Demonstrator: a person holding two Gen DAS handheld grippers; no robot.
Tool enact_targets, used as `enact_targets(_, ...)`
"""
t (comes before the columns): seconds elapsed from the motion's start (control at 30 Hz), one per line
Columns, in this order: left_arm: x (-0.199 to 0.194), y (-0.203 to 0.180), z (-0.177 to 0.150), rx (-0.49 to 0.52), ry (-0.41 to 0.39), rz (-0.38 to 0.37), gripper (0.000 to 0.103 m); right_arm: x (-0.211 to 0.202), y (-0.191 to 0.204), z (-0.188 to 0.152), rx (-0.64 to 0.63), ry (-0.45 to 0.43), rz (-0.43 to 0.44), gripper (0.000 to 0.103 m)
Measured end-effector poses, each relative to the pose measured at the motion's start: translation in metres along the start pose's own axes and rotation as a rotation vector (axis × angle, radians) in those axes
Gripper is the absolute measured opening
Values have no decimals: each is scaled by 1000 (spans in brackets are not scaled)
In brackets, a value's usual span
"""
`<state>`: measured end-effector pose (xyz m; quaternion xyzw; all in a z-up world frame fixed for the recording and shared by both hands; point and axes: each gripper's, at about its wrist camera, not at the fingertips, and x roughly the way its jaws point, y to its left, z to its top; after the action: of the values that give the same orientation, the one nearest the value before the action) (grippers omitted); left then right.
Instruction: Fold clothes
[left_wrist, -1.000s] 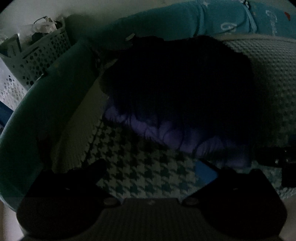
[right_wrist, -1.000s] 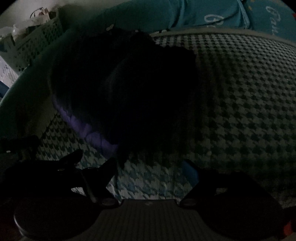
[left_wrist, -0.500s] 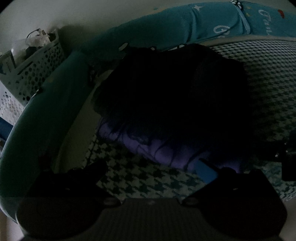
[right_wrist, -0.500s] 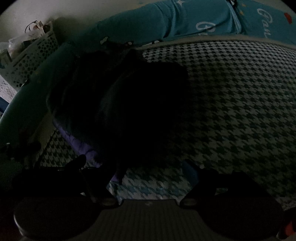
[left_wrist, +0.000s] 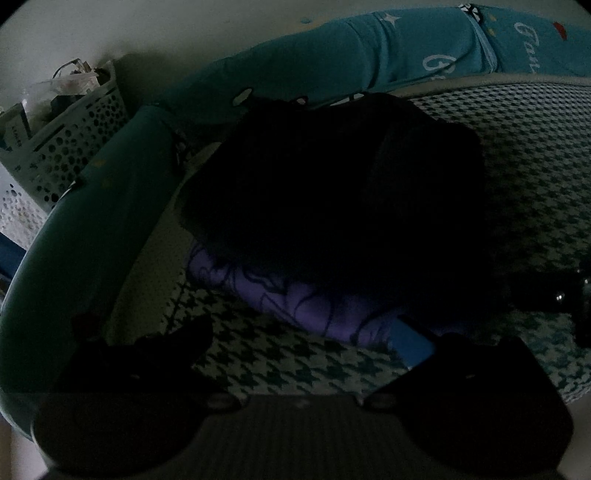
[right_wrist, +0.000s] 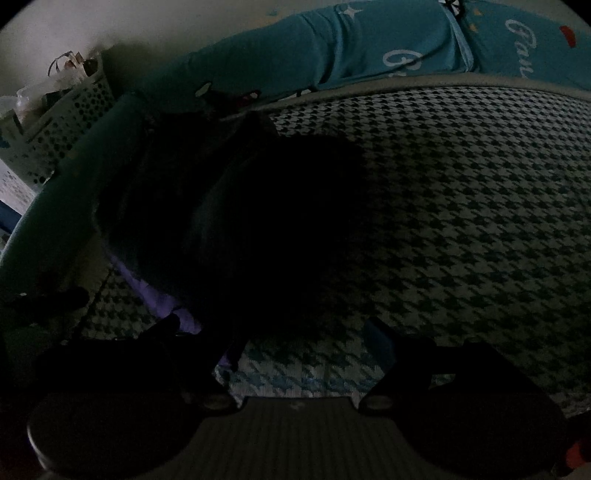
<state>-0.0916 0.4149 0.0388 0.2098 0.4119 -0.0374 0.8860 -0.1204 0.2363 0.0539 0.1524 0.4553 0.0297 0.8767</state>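
Dark garment (left_wrist: 332, 206) lies bunched atop purple garment (left_wrist: 317, 314) on houndstooth mat (right_wrist: 461, 203); folding looks incomplete. Left gripper (left_wrist: 306, 332), right gripper (right_wrist: 295, 332) near garment's front edge, jaws spread, empty.

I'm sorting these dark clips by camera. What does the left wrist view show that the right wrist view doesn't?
Left wrist only: the purple cloth's dark line print along a wide strip, and a dark device at the right edge. Right wrist only: a wide bare stretch of houndstooth cover right of the dark garment. Both: that garment over the purple cloth, the teal bumper, the white basket, and open tongs.
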Motion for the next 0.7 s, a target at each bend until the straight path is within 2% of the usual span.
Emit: enact_targets(0.7,-5,-7,-2,-30,14,3,103,-1,-4,-3,-27,42,13,78)
